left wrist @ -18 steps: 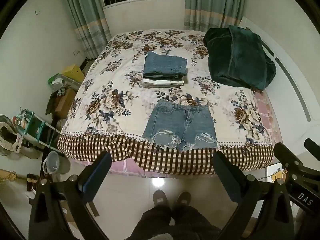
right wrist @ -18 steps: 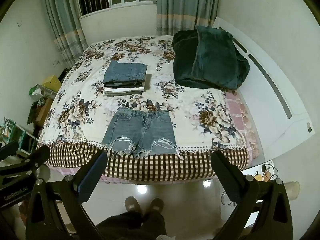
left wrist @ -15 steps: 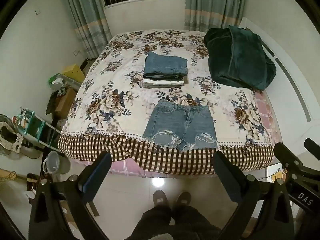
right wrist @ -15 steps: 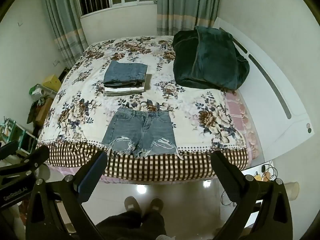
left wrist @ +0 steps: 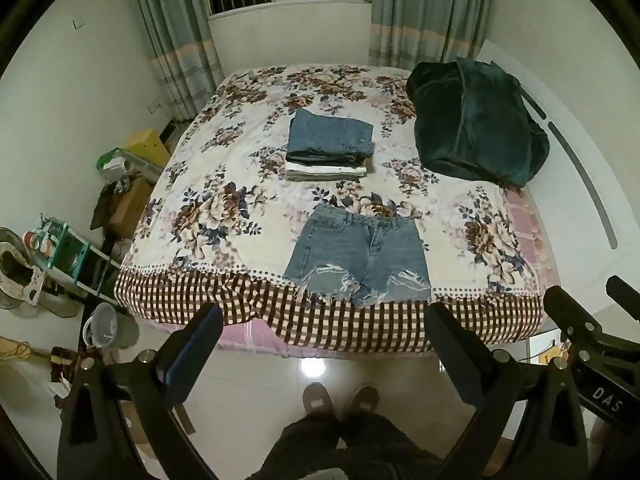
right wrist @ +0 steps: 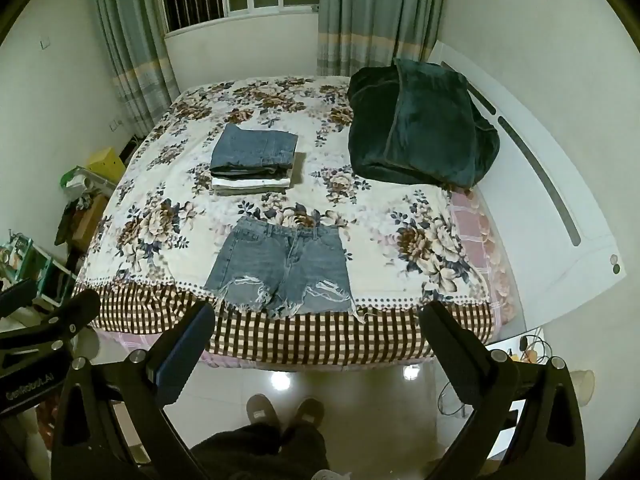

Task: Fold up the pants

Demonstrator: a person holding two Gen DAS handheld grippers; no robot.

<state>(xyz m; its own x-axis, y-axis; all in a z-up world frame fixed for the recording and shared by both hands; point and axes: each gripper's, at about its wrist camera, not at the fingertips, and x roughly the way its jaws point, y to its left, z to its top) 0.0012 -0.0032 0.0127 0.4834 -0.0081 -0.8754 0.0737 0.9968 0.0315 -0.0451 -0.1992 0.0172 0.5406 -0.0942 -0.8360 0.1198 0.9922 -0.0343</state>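
Note:
Frayed blue denim shorts (left wrist: 358,256) lie flat and unfolded near the front edge of the floral bed (left wrist: 224,216), waistband away from me; they also show in the right wrist view (right wrist: 280,266). My left gripper (left wrist: 322,340) is open and empty, held over the floor short of the bed. My right gripper (right wrist: 314,336) is open and empty too, at the same distance. Each gripper's body shows at the edge of the other's view.
A stack of folded pants (left wrist: 328,150) sits mid-bed behind the shorts. A dark green blanket (left wrist: 476,124) is heaped at the back right by the white headboard (right wrist: 560,216). Shelves, boxes and a bucket (left wrist: 108,326) crowd the floor at left. My feet (left wrist: 340,398) stand below.

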